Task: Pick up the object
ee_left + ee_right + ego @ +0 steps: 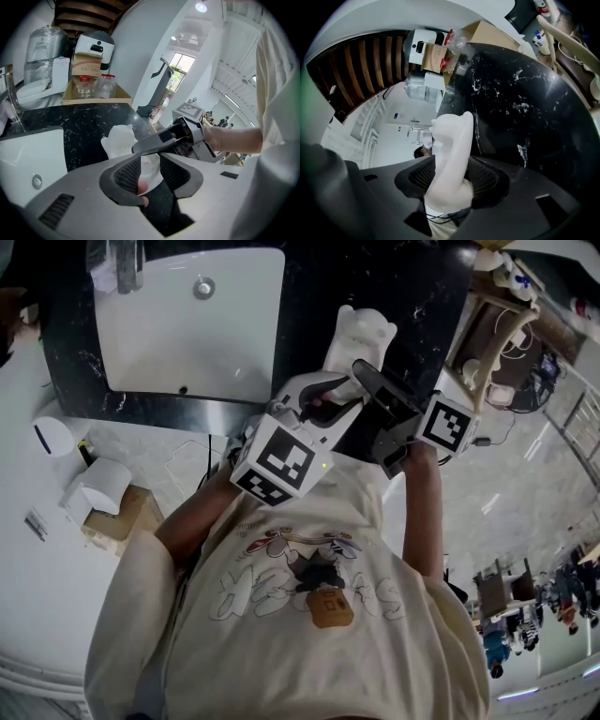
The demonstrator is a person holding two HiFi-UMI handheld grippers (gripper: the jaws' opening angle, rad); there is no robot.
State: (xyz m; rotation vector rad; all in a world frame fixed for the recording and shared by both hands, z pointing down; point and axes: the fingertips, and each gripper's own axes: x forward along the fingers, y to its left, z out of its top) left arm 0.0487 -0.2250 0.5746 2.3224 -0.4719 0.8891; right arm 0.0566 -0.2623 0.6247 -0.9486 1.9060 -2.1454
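Note:
A white bear-shaped figure (362, 337) stands on the black stone counter (375, 277), to the right of the sink. My left gripper (323, 399), white-bodied, reaches to its lower part. In the left gripper view the figure (120, 139) shows beyond the jaws, and its base (151, 172) sits in the gap between the dark pads without clear pressure. My black right gripper (373, 381) comes in from the right; in its own view the figure (451, 150) fills the space between the pads, which lie against its sides. One right finger (157, 142) crosses in front of the left jaws.
A white sink basin (187, 320) with a tap takes up the counter's left. A cardboard box with bottles (93, 89) and a white dispenser (95, 46) stand at the counter's far end. A wooden chair (492, 329) stands at the right, and white bins (98, 486) on the floor at the left.

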